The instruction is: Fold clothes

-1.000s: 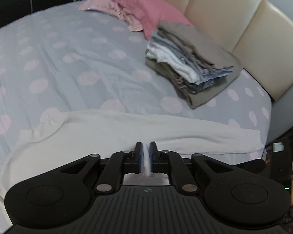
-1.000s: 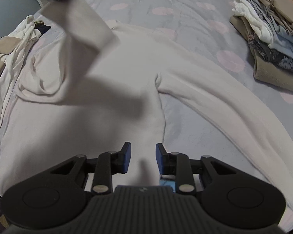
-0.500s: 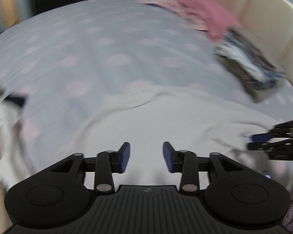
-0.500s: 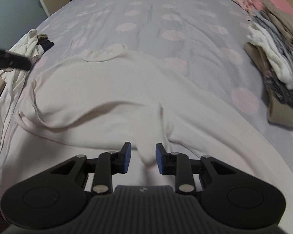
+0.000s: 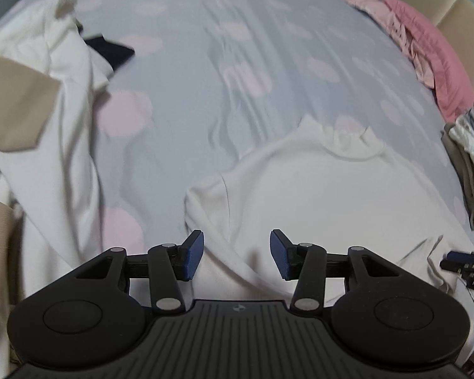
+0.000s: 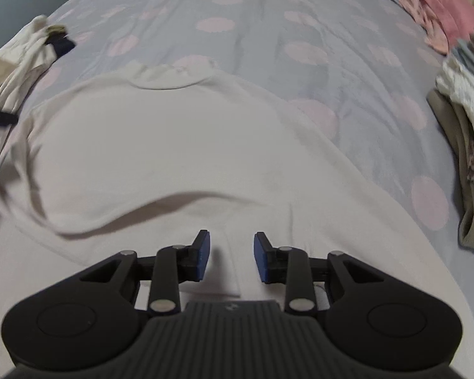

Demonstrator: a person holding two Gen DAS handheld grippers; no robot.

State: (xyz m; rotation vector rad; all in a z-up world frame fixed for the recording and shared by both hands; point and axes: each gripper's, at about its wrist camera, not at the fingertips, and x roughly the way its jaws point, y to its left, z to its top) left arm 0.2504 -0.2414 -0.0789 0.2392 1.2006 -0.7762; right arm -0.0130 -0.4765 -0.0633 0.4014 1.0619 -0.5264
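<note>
- One bed (image 5: 237, 72), its grey cover dotted with pink, fills both views and carries everything.
- One cream long-sleeved top (image 6: 180, 145) lies spread on the near half of the bed, collar toward 12 o'clock, a soft fold running across its body; in the left wrist view it sits from the centre toward 3 o'clock (image 5: 316, 189).
- One heap of unfolded white and beige clothes (image 5: 47, 101) sprawls at 9 to 10 o'clock, a dark piece (image 5: 110, 50) poking out of it.
- One pink pillow (image 5: 433, 63) lies at 1 to 2 o'clock by the padded headboard (image 5: 458, 9).
- One stack of folded clothes (image 6: 464, 145) sits at 3 o'clock, well apart from the top.
- Two grippers: the left gripper (image 5: 236, 257) is spread wide over the top's sleeve edge, grasping nothing; the right gripper (image 6: 231, 259) is released too, cloth lying loose between its blue pads.
</note>
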